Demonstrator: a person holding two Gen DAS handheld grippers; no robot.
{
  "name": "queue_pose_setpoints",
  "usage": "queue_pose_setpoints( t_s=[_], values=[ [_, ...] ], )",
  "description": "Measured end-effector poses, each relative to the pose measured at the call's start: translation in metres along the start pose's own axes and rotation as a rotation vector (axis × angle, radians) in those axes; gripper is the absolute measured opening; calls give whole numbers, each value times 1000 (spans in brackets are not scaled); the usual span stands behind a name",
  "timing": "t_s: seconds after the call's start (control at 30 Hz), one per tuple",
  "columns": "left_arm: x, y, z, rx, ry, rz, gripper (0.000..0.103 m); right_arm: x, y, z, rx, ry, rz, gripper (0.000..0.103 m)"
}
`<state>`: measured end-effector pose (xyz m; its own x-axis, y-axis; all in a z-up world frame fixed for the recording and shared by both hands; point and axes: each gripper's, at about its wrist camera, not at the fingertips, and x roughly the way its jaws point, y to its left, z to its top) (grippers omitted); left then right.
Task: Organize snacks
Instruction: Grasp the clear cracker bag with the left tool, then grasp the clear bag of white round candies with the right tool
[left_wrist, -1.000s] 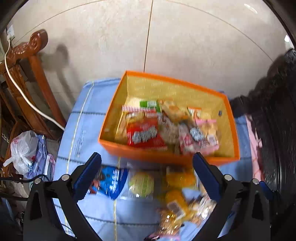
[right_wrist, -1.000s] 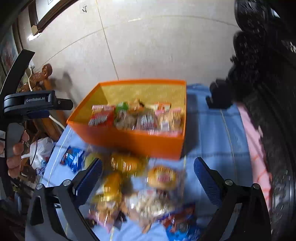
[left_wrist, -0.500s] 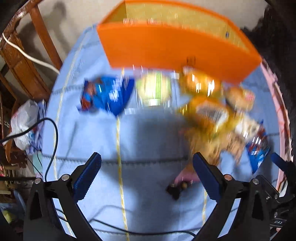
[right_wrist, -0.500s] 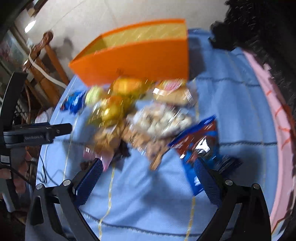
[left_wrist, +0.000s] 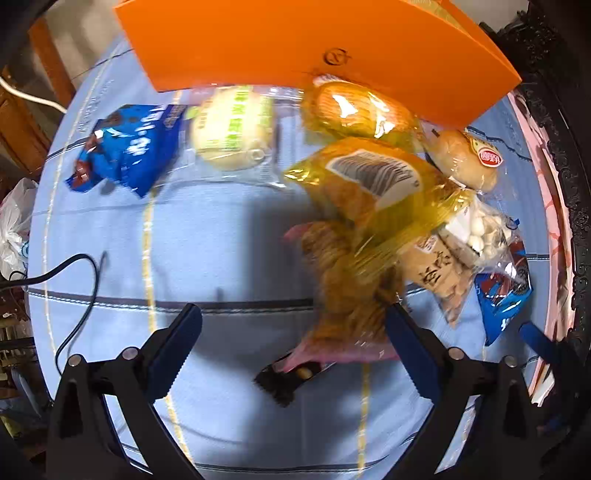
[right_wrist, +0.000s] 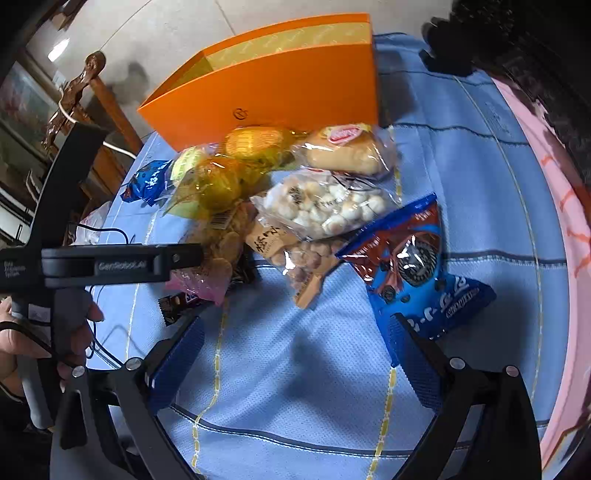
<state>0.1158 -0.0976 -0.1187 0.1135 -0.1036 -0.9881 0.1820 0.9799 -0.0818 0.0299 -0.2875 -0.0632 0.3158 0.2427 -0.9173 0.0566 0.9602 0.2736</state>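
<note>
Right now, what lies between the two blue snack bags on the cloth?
In the left wrist view, between the left blue bag and the right blue bag lie the pale round bun and yellow-wrapped snacks.

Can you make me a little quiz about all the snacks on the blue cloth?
1. True or false: the left tongs are squeezing a snack.
2. What colour is the box behind the snack pile?
3. Which snack lies closest to the right tongs: A) the blue cookie bag, B) the green-labelled bun, C) the bun with the red logo?

Key: 1. False, they are open and hold nothing. 2. Orange. 3. A.
</note>
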Motion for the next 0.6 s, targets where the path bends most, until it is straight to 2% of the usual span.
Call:
queue_pose_setpoints(
  t_s=[0.17,0.33,0.43,0.47,0.5,0.53,0.57,0.6],
  values=[
    [12,-16,5,16,38,-10,99,3,-5,-4,19,12,-2,99],
    [33,-26,6,57,106,42,99,1,-11,-3,29,14,-14,99],
    [33,-23,7,53,81,26,97,1,-11,-3,24,17,-22,99],
    [31,-21,7,53,64,15,87,1,-10,-2,21,19,-25,99],
    [29,-17,7,63,57,-12,72,1,-11,-1,20,20,-25,99],
    [27,-13,6,63,51,-36,65,0,-10,0,18,18,-25,99],
    [22,-7,5,60,41,-35,56,0,-9,1,14,17,-27,99],
    [18,-4,4,61,33,-13,53,0,-8,3,8,15,-29,99]
  ],
)
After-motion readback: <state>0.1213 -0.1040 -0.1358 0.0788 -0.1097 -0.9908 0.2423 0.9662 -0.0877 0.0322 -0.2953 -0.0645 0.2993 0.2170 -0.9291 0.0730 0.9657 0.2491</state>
